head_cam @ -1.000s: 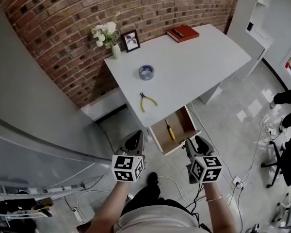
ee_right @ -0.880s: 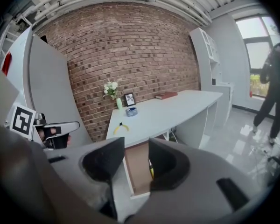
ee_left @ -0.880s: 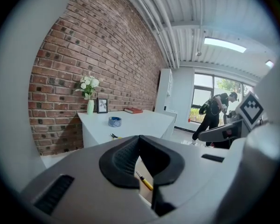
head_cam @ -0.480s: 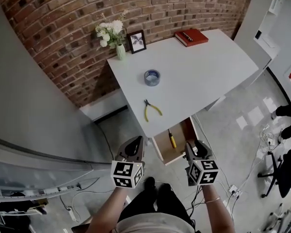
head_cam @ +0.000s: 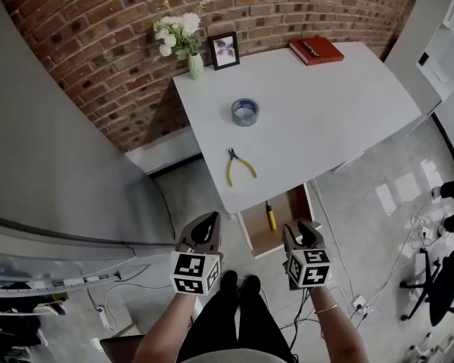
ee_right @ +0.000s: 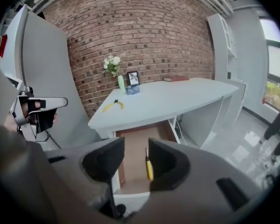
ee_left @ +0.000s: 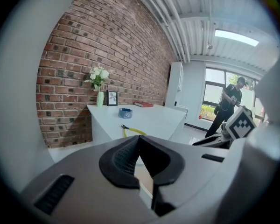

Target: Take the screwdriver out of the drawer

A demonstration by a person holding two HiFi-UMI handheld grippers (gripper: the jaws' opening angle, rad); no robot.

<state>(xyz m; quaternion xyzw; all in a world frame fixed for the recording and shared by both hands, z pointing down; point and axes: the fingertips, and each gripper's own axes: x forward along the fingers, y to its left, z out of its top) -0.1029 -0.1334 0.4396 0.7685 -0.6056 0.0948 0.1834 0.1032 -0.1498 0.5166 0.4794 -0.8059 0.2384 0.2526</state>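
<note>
The screwdriver (head_cam: pixel 270 216), yellow-handled with a dark shaft, lies inside the open wooden drawer (head_cam: pixel 259 237) beneath the white table's near edge. The right gripper view shows the screwdriver (ee_right: pixel 149 166) on the drawer (ee_right: pixel 133 141) floor, seen through the gap between the jaws. My right gripper (head_cam: pixel 302 231) hovers just in front of the drawer, open and empty; its jaws (ee_right: pixel 132 157) stand well apart. My left gripper (head_cam: pixel 205 224) hangs left of the drawer, away from it. Its tips (ee_left: pixel 139 140) meet, with nothing held.
On the white table (head_cam: pixel 340 104) lie yellow pliers (head_cam: pixel 238 167), a tape roll (head_cam: pixel 245 112), a red book (head_cam: pixel 316 50), a picture frame (head_cam: pixel 224 50) and a vase of flowers (head_cam: pixel 183 40). A grey panel (head_cam: pixel 53 150) stands left. Cables (head_cam: pixel 356 301) trail on the floor. A person (ee_left: pixel 227 104) stands far off.
The head view has shifted, so table and drawer sit higher and further right in the picture. Both grippers have come a little nearer the drawer front. Neither jaw state changed.
</note>
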